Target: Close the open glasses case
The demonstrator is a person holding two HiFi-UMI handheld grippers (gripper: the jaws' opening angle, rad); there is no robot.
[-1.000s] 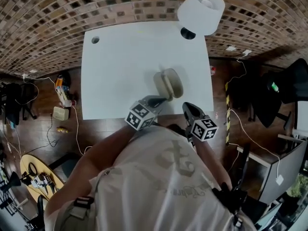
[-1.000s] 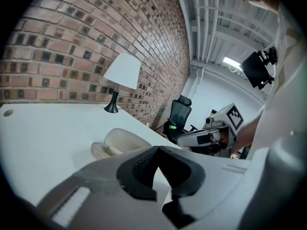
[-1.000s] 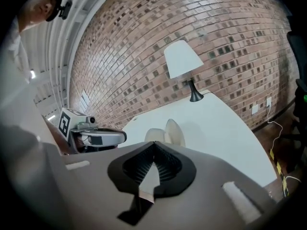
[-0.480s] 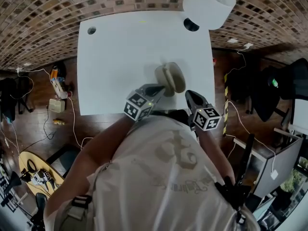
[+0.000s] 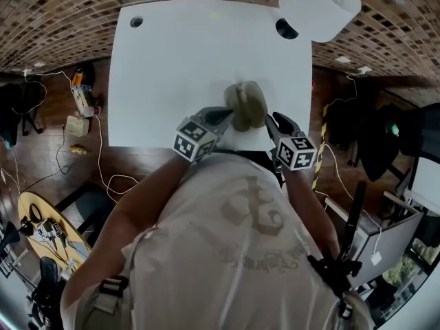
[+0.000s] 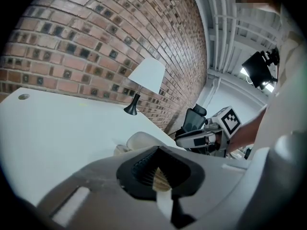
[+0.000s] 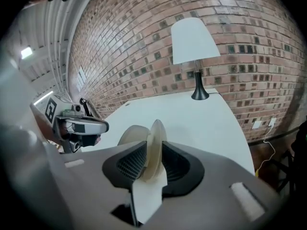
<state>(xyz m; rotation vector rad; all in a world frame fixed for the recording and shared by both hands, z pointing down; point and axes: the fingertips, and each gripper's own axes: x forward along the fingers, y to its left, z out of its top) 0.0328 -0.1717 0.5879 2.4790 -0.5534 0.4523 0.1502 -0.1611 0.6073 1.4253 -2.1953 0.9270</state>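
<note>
head view: the glasses case sits near the counter's edge closest to the person. left hand-held gripper pinches its left side; right hand-held gripper, jaws just opening, loosely straddles its raised rim.

Left gripper points to 1 o'clock, jaws pinched on the glasses case; right gripper points to 11 o'clock — jaws just opening, lid between them.

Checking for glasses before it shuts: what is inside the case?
No contents show: the halves of the case stand close together, so its interior is covered in every view.
</note>
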